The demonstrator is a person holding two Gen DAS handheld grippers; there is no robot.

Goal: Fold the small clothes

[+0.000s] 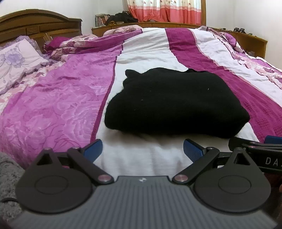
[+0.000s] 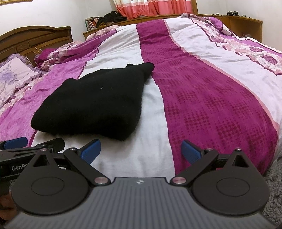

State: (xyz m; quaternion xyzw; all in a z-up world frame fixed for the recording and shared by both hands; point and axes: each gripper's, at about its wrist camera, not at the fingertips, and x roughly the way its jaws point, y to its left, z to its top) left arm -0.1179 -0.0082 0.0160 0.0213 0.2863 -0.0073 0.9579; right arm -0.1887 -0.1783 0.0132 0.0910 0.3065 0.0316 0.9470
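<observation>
1. The left gripper (image 1: pixel 142 149) stands wide apart, its blue pads (image 1: pixel 93 148) holding nothing, low over the white stripe of the bedspread (image 1: pixel 141 52).
2. The right gripper (image 2: pixel 141 149) is likewise spread wide and empty, its blue pads (image 2: pixel 191 151) over the seam between the white stripe and the dark magenta one.
3. Each gripper shows at the edge of the other's view: the two are side by side at the near edge of the bed, close together.
4. The folded black garment (image 1: pixel 174 104) lies flat on the bedspread just ahead of the left gripper, apart from its pads; in the right wrist view the garment (image 2: pixel 95 102) sits ahead and to the left.
5. Farther left lies a floral pillow (image 1: pixel 15 61) against a dark wooden headboard (image 1: pixel 40 26).
6. At the far side a wooden ledge (image 2: pixel 158 17) carries books (image 2: pixel 91 22) and a dark heap, under a pink-striped curtain (image 1: pixel 165 10).
</observation>
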